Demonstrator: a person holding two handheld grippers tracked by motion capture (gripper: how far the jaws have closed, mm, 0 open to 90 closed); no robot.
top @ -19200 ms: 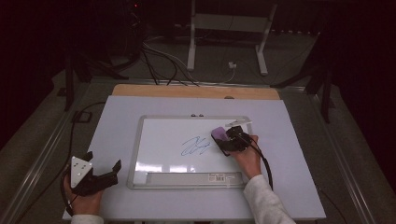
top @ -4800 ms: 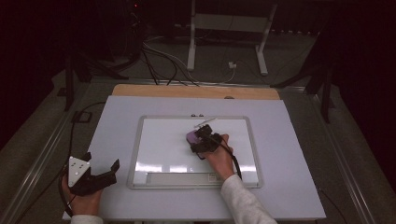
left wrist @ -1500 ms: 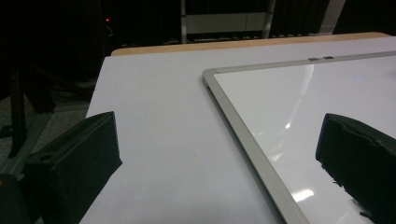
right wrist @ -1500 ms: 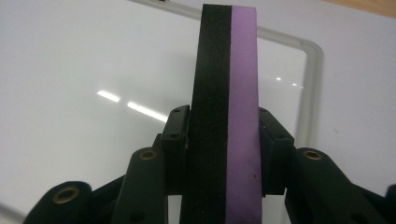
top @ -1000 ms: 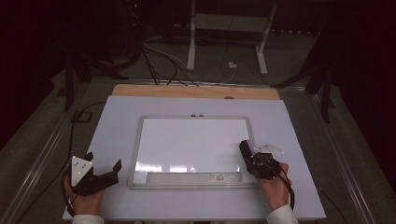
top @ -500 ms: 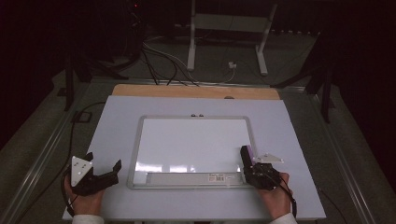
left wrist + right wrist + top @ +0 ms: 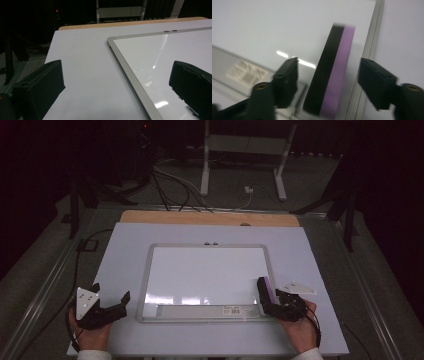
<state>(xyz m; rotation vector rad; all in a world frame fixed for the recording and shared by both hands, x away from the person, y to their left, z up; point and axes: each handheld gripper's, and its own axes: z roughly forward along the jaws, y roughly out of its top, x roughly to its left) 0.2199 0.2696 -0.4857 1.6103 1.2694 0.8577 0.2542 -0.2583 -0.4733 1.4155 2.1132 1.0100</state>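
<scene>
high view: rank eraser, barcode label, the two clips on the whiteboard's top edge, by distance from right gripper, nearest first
From the right gripper:
1. Eraser, between its jaws, at the whiteboard's right edge.
2. Barcode label, on the bottom tray, to its left.
3. Clips, on the far top edge.

One whiteboard (image 7: 210,270), one purple eraser (image 7: 265,290), and two tongs (image 7: 111,304) (image 7: 265,301).

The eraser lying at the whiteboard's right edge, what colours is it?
The flat rectangular eraser is purple on one side and black on the other, clearest in the right gripper view.
</scene>
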